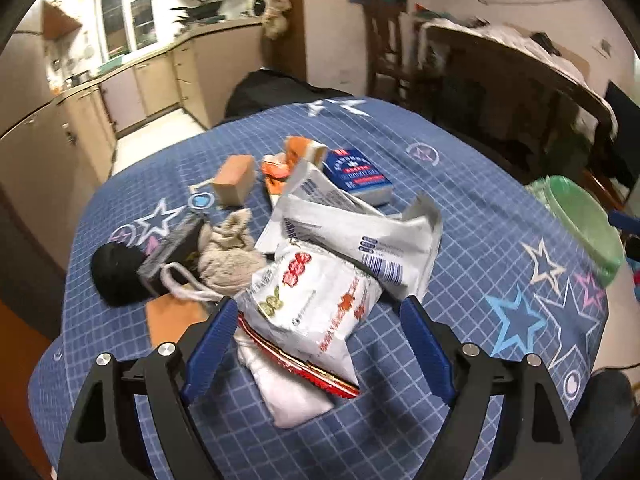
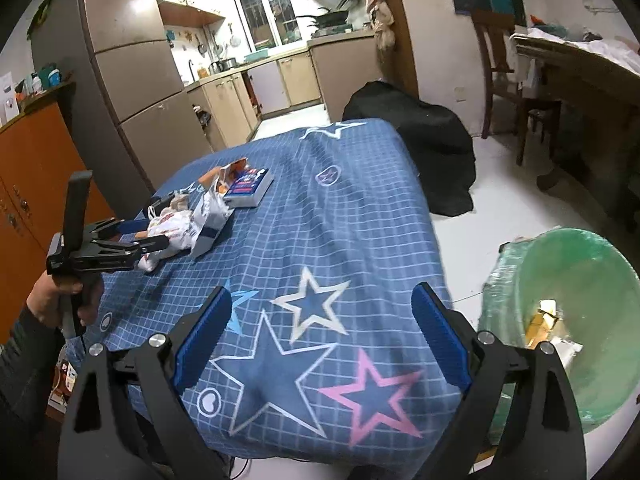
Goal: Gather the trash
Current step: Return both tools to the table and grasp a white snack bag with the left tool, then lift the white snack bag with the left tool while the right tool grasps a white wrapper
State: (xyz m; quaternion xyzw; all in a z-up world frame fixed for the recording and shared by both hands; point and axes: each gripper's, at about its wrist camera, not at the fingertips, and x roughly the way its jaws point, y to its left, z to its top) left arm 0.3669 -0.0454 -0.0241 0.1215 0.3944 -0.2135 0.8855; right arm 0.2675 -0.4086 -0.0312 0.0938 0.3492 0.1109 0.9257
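Wrappers are heaped on the surface (image 1: 460, 184), which is covered by a blue grid cloth printed with stars. The white snack bag (image 1: 316, 300), taken as the landmark, lies directly ahead of the left tongs (image 1: 320, 344), its near end between the blue pads; the long axis runs from the tongs away and slightly to the right. The left tongs are spread wide and no contact with the bag can be confirmed. Nothing is held. The right tongs (image 2: 320, 336) are likewise spread wide and empty, well apart from the bag, beside the green-lined bin (image 2: 560, 320). The left hand is judged the nearer.

Materials: the bag is crinkled glossy film, thin and pliable. Behind it a silver-white foil pouch (image 1: 360, 232) is torn open. Left of the bag lies a soft beige cloth (image 1: 228, 248). Beyond the pouch sits a rigid blue box (image 1: 356, 176).
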